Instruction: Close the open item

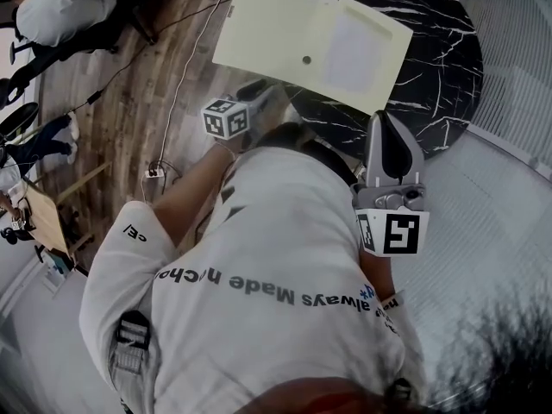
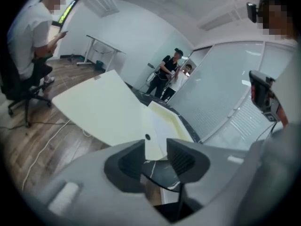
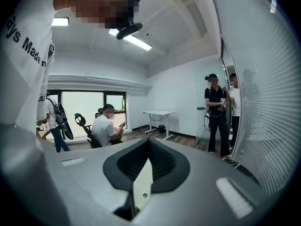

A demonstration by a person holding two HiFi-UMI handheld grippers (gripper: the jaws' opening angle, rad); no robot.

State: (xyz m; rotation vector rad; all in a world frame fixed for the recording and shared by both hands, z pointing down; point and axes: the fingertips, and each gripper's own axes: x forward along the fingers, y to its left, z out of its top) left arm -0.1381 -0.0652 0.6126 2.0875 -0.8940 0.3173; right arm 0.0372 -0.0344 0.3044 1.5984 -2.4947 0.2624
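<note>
An open cream folder [image 1: 285,33] lies on the round black marble table [image 1: 440,67]. Its flap hangs past the table's left edge and carries a small dark snap [image 1: 306,59]. A white sheet [image 1: 352,52] sits in its pocket half. My left gripper [image 1: 263,93] is at the folder's near edge. In the left gripper view its jaws [image 2: 156,149] stand apart. The folder's near corner [image 2: 153,147] shows in the gap, and neither pad presses on it. My right gripper [image 1: 385,119] is held by my chest, away from the folder. Its jaws [image 3: 148,142] are shut with nothing in them.
A white cable [image 1: 185,67] runs across the wooden floor left of the table. A person sits on an office chair [image 2: 19,86] at the left, and two people stand by the glass partition [image 2: 171,74]. A white desk [image 3: 159,113] stands at the back wall.
</note>
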